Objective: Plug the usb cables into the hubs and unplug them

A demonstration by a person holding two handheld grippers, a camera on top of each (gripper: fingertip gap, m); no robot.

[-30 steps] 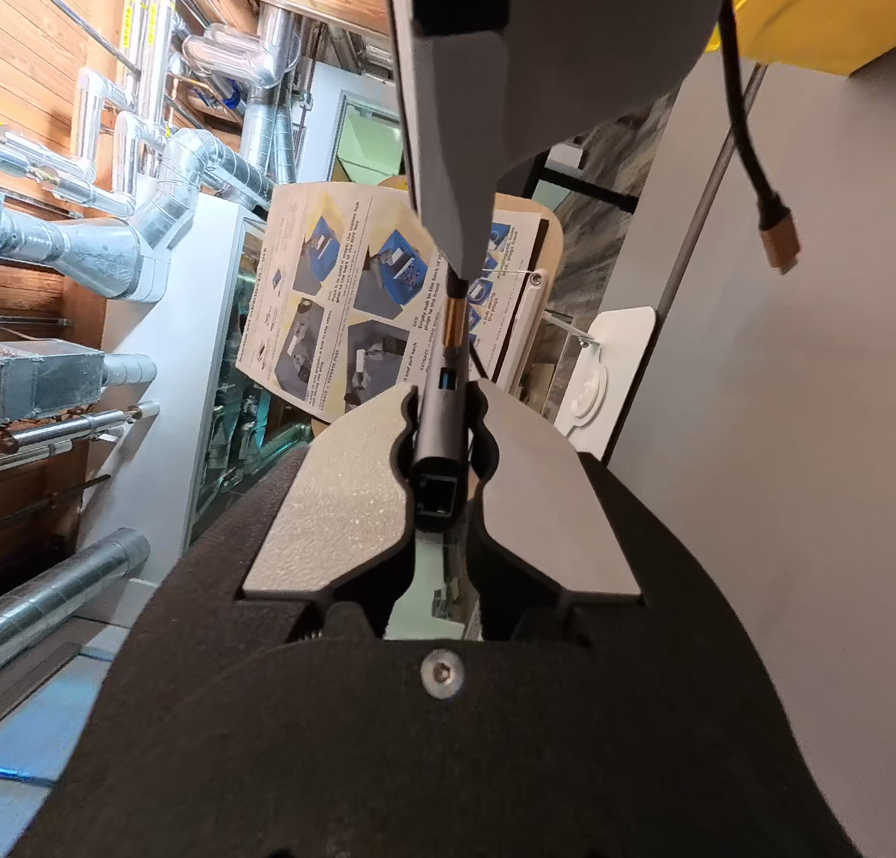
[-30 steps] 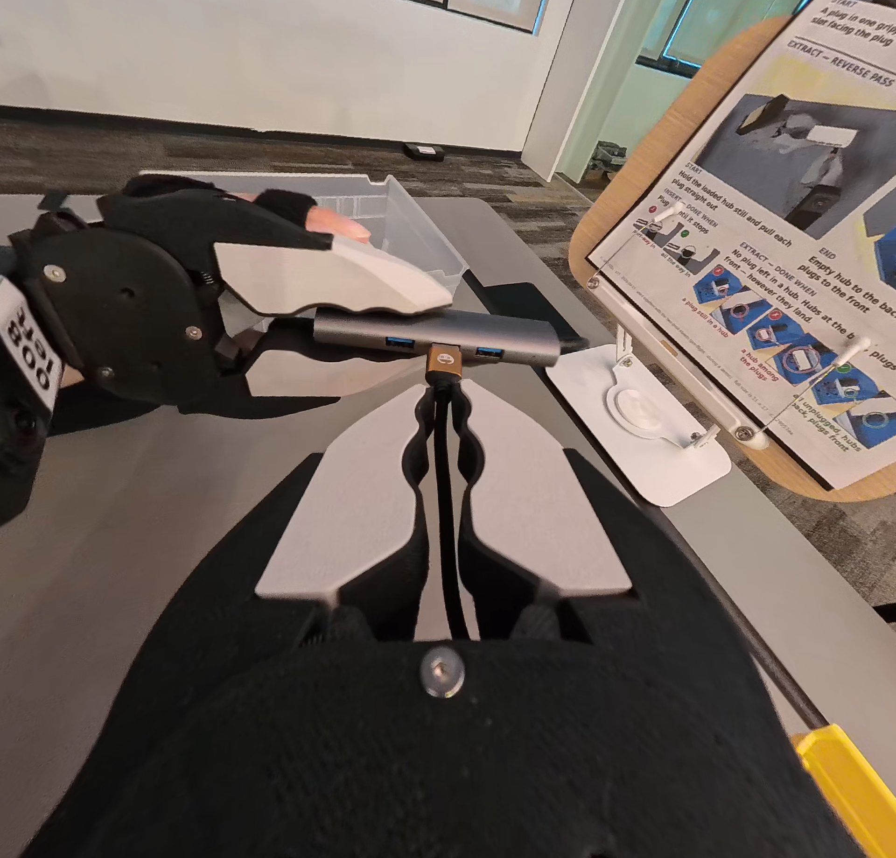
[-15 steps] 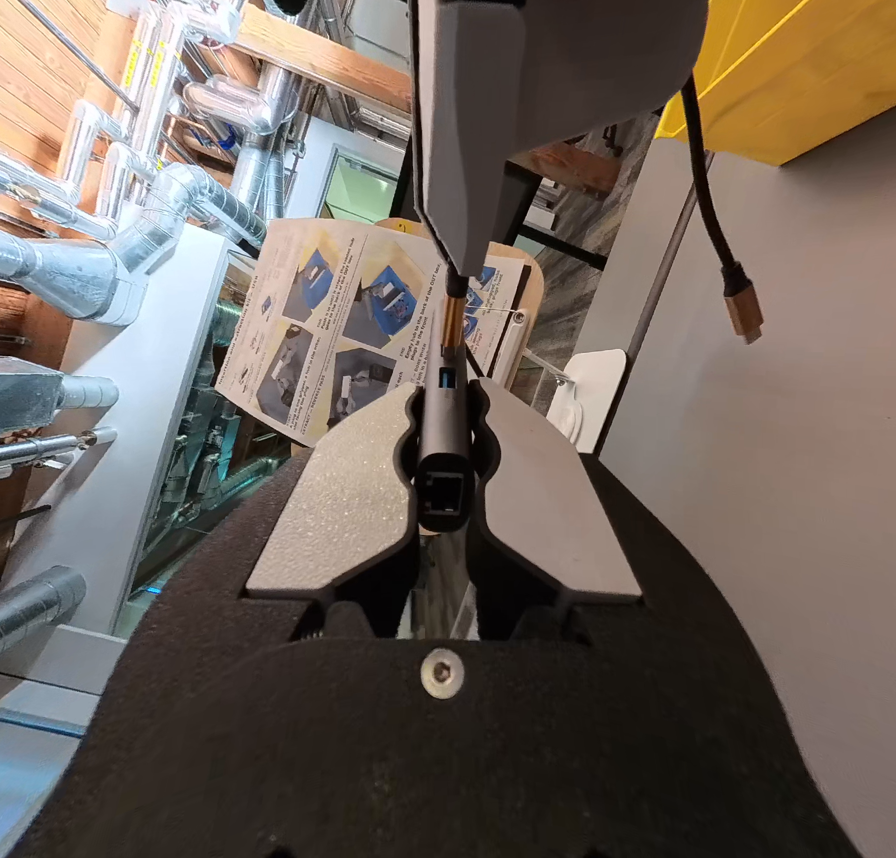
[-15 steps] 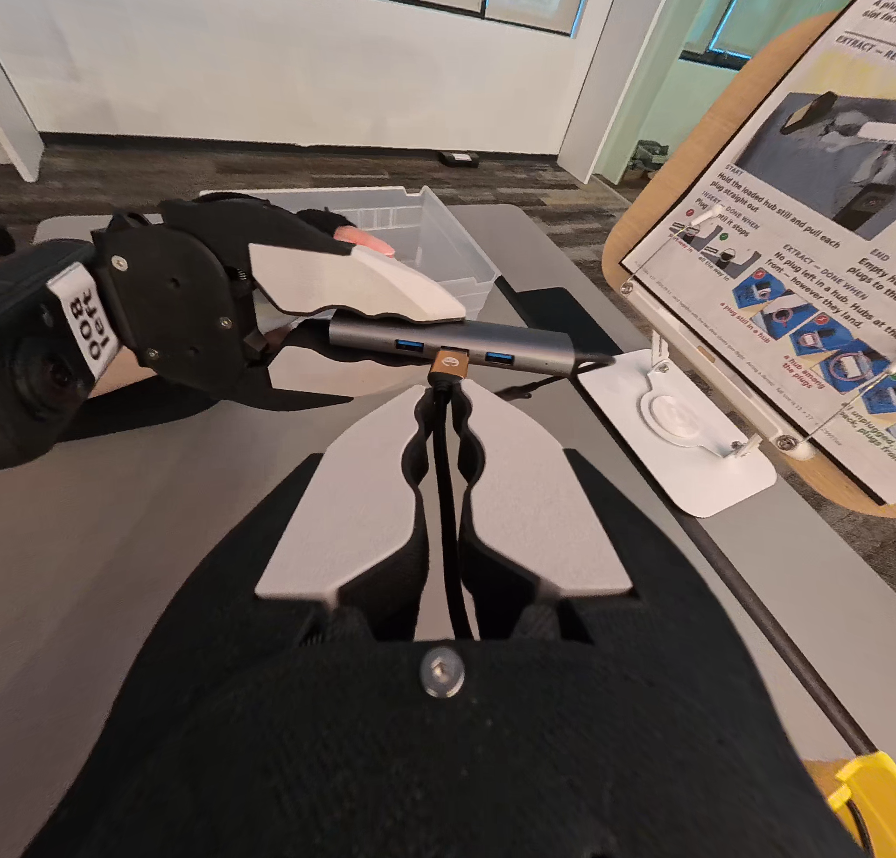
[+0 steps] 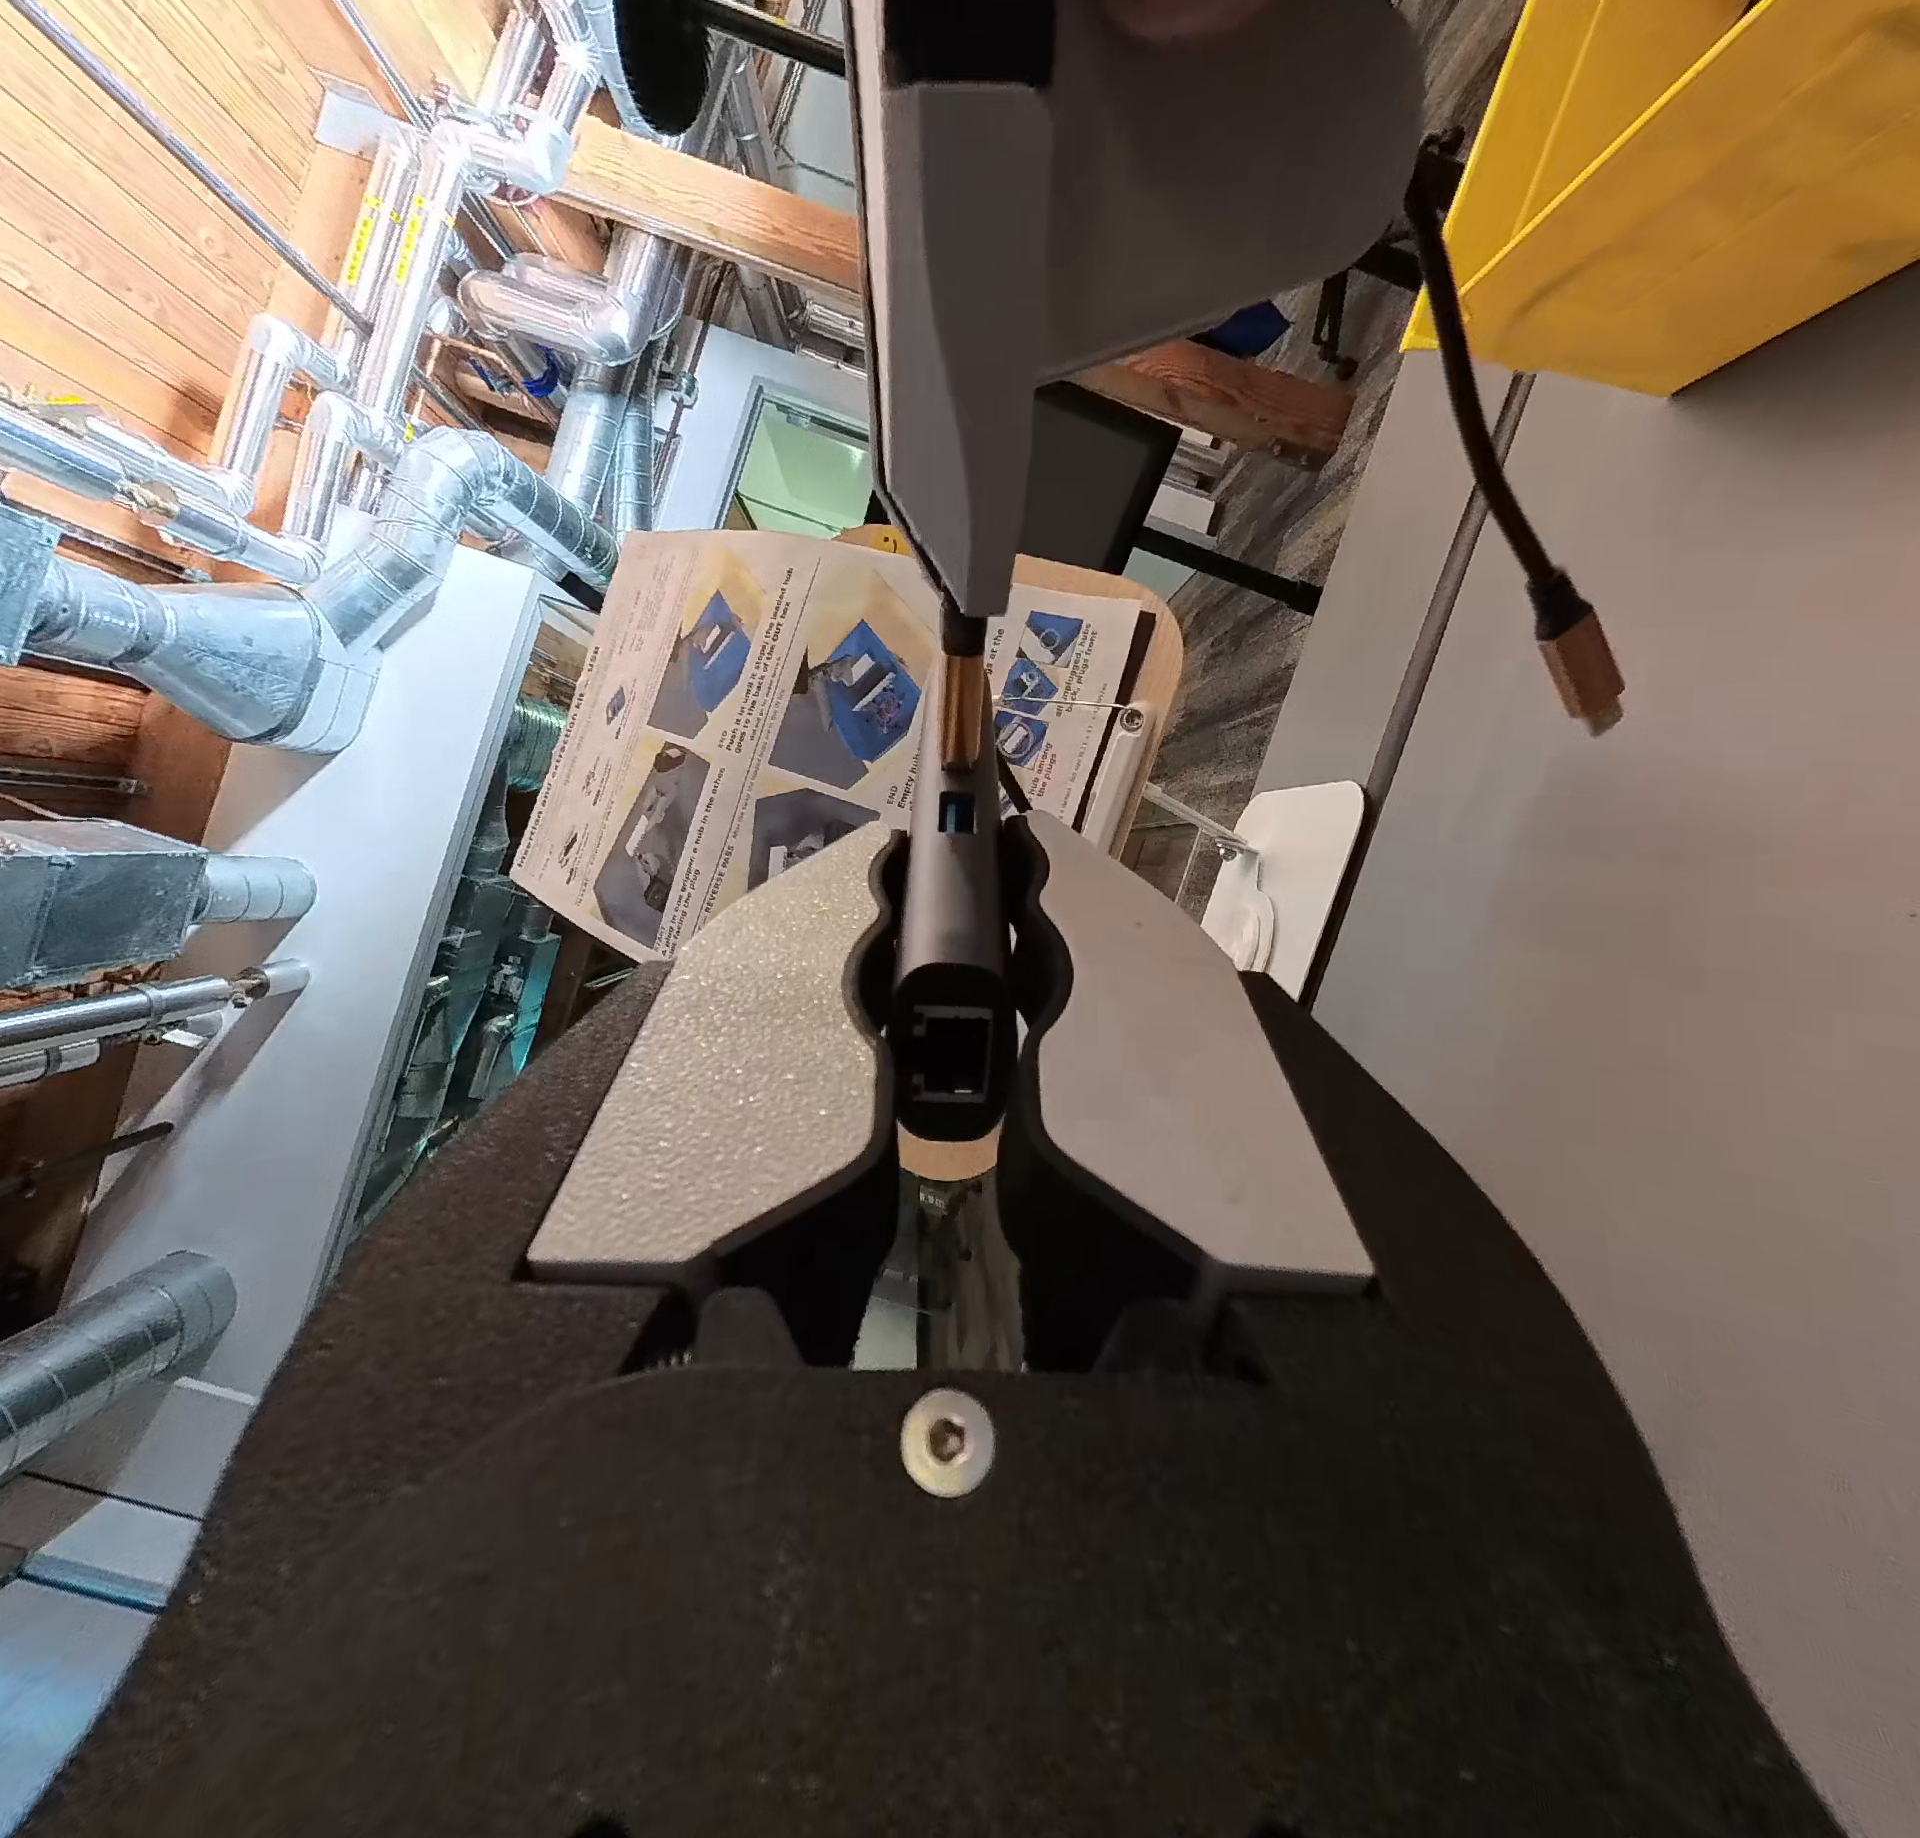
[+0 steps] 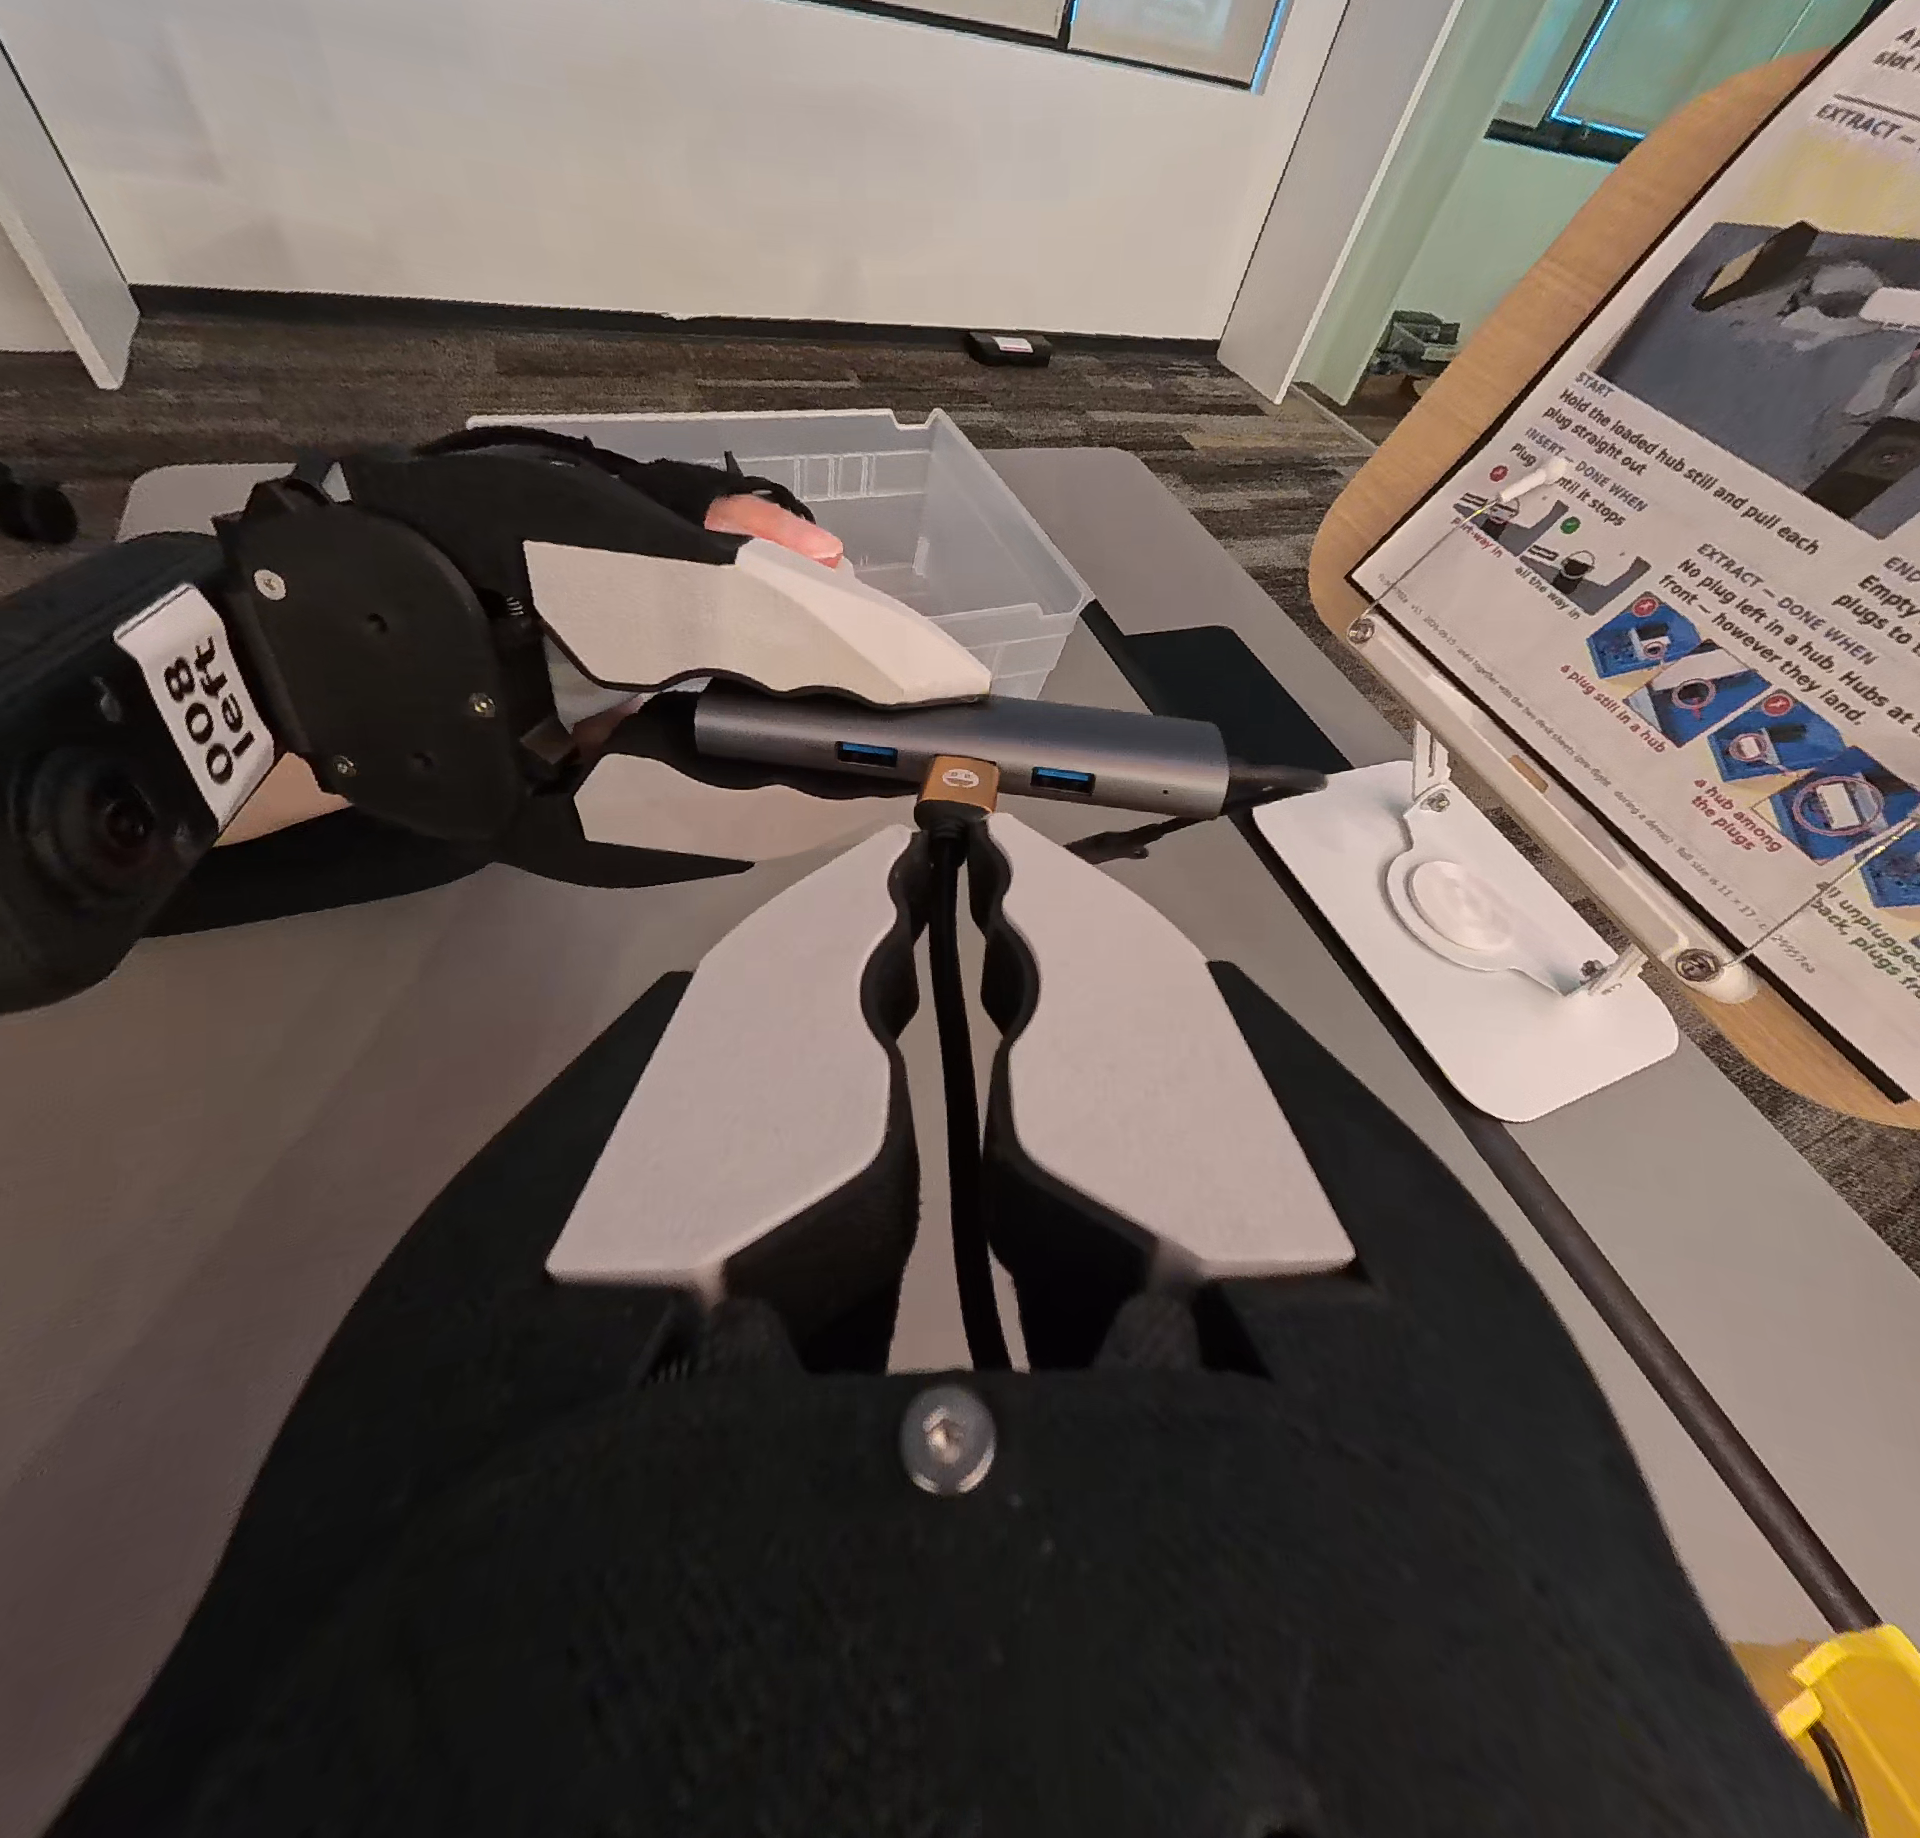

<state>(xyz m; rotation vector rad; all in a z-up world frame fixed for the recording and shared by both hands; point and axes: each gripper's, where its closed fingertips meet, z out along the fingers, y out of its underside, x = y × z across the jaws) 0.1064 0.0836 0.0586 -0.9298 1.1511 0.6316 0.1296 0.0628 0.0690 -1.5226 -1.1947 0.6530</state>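
In the left wrist view, the left gripper is closed on the dark hub, held above the grey table. In the right wrist view, the right gripper is clamped on the black cable; its gold plug sits in the hub's side.

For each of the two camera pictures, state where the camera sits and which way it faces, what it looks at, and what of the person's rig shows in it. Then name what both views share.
Left wrist view: sits on the left gripper, rolled sideways, looking along the grey hub clamped between its fingers; the right gripper enters from above.
Right wrist view: sits on the right gripper, looking across the grey table at the hub; its fingers pinch a black cable.
Shared: hub, gold plug, instruction board.
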